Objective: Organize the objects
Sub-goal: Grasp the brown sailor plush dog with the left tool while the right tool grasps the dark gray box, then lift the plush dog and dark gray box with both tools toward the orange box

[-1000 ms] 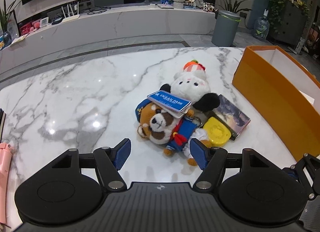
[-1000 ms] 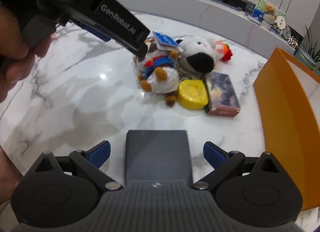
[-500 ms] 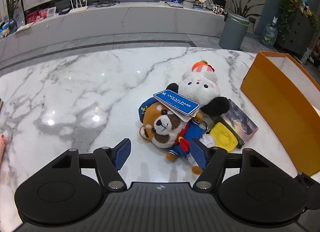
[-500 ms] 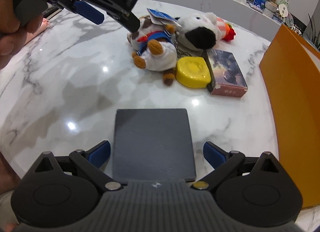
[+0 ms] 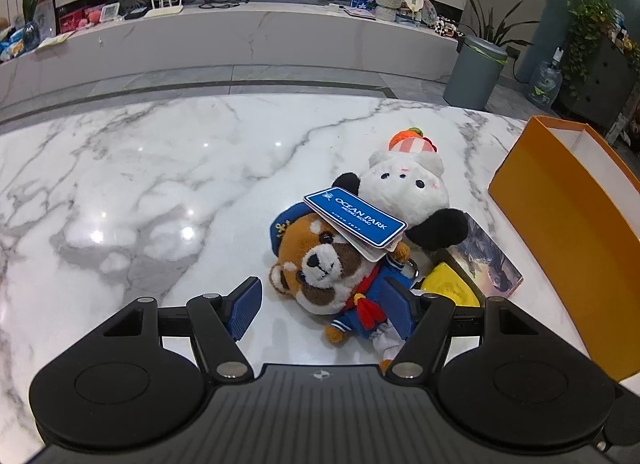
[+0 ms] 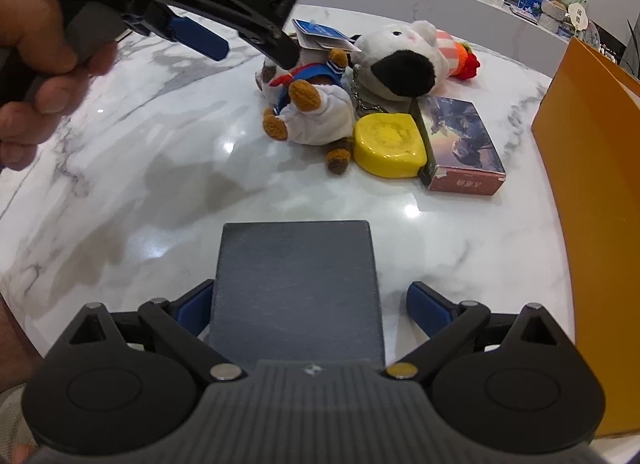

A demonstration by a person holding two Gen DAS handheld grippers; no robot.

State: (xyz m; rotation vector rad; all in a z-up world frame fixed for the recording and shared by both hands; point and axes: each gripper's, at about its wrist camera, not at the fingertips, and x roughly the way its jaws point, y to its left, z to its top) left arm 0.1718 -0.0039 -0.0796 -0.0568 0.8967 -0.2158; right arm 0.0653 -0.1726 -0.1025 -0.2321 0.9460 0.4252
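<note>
**Two wrist views, one toy cluster**

The left wrist camera looks steeply down from close above the red panda plush (image 5: 320,264), facing the TV wall. The right wrist camera sits farther back, low over the table (image 6: 120,192). Both share the plush (image 6: 308,104), yellow tape measure (image 6: 388,144) and orange box (image 5: 568,232).

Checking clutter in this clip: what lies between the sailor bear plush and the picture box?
In the right wrist view, a yellow case lies between the sailor bear plush and the picture box, close against both; a keychain lies just behind it.
</note>
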